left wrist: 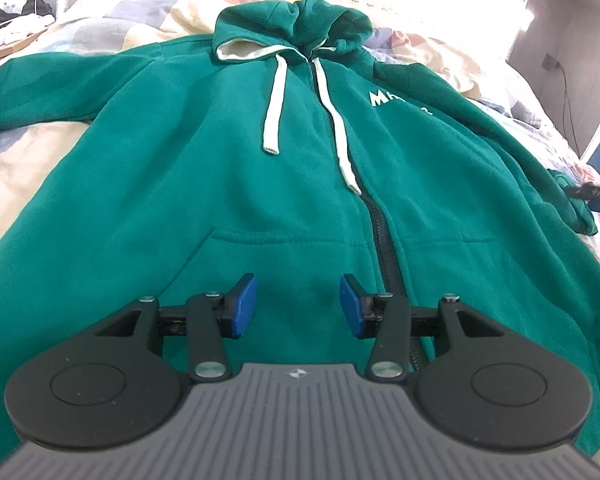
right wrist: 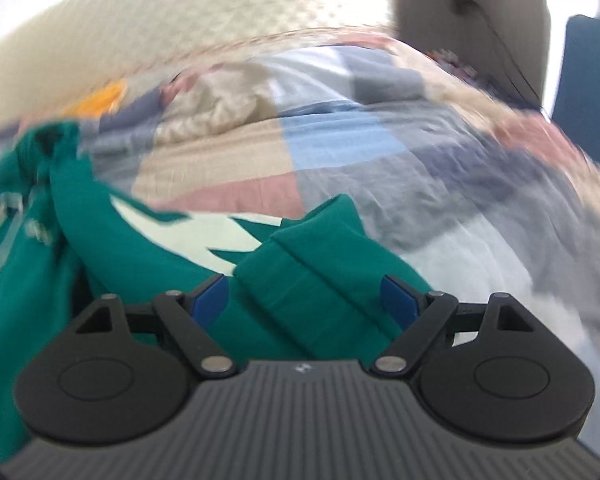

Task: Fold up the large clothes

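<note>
A green zip hoodie (left wrist: 220, 160) with white drawstrings lies front-up and spread out on a bed, its hood at the far end. My left gripper (left wrist: 298, 306) hovers over the lower front by the zip, open, with nothing between its blue pads. In the right wrist view, which is blurred, the hoodie's right sleeve (right wrist: 312, 264) lies folded between the wide-apart jaws of my right gripper (right wrist: 304, 300). The pads (right wrist: 398, 300) do not press on the cloth. The tip of the right gripper (left wrist: 596, 196) also shows at the sleeve cuff in the left wrist view.
A patchwork quilt (left wrist: 28, 152) covers the bed under the hoodie. A beige quilted headboard (right wrist: 180, 20) stands behind. Loose clutter (left wrist: 12, 20) sits at the far left. A wall with a hanging cable (left wrist: 560, 68) and a blue panel (right wrist: 588, 92) are on the right.
</note>
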The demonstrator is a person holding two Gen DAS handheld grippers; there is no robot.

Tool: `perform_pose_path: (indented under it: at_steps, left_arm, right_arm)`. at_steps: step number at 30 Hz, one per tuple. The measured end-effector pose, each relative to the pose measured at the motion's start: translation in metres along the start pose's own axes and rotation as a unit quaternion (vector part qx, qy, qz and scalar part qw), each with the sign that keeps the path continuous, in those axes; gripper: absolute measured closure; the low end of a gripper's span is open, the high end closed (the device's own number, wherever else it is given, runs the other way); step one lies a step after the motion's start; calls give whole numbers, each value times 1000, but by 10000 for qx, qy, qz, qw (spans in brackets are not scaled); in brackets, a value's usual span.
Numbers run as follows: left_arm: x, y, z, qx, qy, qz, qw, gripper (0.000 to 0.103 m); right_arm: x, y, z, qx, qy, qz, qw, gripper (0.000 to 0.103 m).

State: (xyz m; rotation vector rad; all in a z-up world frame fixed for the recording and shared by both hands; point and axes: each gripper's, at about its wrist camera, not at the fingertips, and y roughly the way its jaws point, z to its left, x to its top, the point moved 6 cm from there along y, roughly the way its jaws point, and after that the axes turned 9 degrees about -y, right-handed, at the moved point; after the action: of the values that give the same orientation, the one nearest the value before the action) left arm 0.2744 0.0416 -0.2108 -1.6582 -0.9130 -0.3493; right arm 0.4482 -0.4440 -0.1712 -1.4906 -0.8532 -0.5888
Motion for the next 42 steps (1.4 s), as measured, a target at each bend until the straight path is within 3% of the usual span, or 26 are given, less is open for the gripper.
perform_pose_path:
  at_steps: [4, 7, 10, 12, 15, 25, 27, 30, 34, 42]
  left_arm:
    - [-1, 4, -3, 35, 49, -80, 9999, 51]
    - [-1, 7, -4, 63, 69, -134, 9999, 50]
    - [0, 11, -6, 113, 120, -205, 9997, 50]
    - [1, 12, -6, 149, 129, -227, 9995, 50]
    - [1, 13, -7, 185, 178, -244, 9994, 49]
    - [5, 11, -4, 281, 83, -253, 9993, 49]
    - [7, 9, -1, 293, -11, -247, 9993, 49]
    - [12, 8, 4, 310, -166, -210, 9992, 49]
    - [20, 1, 11, 363, -313, -257, 9985, 49]
    - [28, -25, 29, 136, -678, -301, 9972, 49]
  right_arm:
    - [-8, 30, 6, 54, -749, 160, 9970, 18]
    - [-7, 45, -5, -91, -655, 110, 9978, 19]
    - [-7, 56, -21, -362, -391, 123, 9985, 39]
    - [-3, 59, -38, -596, -127, 115, 9981, 63]
    - [8, 56, -73, -659, 508, 43, 9965, 75]
    - [78, 2, -190, -1361, 1515, -557, 9775, 82]
    - [94, -8, -198, -1475, 1429, -630, 9766, 82]
    - [115, -22, -191, -1521, 1312, -764, 9766, 82]
    - [150, -44, -163, -1180, 1360, -1004, 9785, 82]
    - [237, -141, -34, -271, 708, -1710, 9823, 81]
